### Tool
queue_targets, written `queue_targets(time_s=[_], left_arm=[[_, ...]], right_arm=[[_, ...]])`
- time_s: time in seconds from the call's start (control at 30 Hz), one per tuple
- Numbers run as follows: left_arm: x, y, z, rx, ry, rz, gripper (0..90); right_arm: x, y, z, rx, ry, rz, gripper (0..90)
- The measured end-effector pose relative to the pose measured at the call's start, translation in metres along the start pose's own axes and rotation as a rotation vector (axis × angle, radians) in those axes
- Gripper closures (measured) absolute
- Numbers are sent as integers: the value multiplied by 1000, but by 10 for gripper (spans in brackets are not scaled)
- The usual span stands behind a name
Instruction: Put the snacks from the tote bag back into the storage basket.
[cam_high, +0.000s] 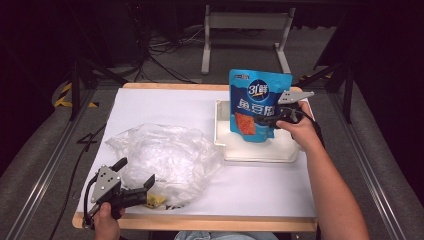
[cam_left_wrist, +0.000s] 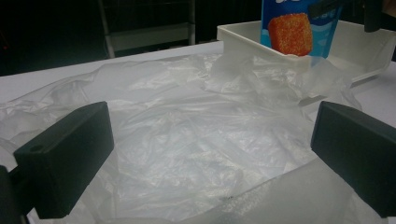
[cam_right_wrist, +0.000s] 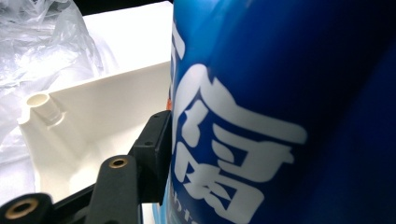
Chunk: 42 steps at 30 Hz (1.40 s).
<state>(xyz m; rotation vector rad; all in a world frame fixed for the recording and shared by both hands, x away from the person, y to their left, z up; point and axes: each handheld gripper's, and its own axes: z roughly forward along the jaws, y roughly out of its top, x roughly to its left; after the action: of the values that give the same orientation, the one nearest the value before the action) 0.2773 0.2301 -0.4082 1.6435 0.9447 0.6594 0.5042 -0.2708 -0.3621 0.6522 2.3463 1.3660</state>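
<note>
A blue snack pouch (cam_high: 256, 105) with white lettering and an orange picture stands upright in the white tray (cam_high: 260, 150) at the right. My right gripper (cam_high: 274, 119) is shut on the pouch's right edge; up close the pouch (cam_right_wrist: 280, 112) presses against one black jaw. A crumpled clear plastic bag (cam_high: 165, 157) lies on the left half of the white table cover. My left gripper (cam_high: 135, 185) stands open at the bag's near edge, the bag (cam_left_wrist: 187, 140) spreading between its jaws. The pouch (cam_left_wrist: 294, 28) and tray (cam_left_wrist: 243, 37) appear beyond.
Something small and yellow (cam_high: 156, 201) lies under the bag near the front edge. The wooden table edge (cam_high: 200, 222) runs along the front. A metal frame (cam_high: 245, 30) and cables stand on the floor behind the table.
</note>
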Motion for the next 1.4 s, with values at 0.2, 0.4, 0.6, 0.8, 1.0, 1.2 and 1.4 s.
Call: queue_targets(time_s=[0.2, 0.4, 0.6, 0.8, 1.0, 1.2, 1.4], left_arm=[[0, 0, 0, 1, 1, 2, 2], [-1, 0, 0, 5, -2, 3, 2], [-1, 0, 0, 6, -2, 3, 1], [-1, 0, 0, 12, 0, 4, 2], [-1, 0, 1, 4, -5, 7, 2], [-1, 0, 4, 7, -12, 11, 2], [-2, 1, 3, 8, -11, 12, 2]], right_arm=[[-8, -3, -7, 19, -12, -6, 421], [-13, -3, -15, 54, -62, -27, 276], [-17, -7, -21, 56, -129, -19, 212], [-11, -5, -23, 58, -148, -10, 172], [-7, -3, -24, 57, -163, 9, 127], [1, -2, -35, -16, -171, 44, 80], [8, 2, -51, -88, -168, 75, 66]])
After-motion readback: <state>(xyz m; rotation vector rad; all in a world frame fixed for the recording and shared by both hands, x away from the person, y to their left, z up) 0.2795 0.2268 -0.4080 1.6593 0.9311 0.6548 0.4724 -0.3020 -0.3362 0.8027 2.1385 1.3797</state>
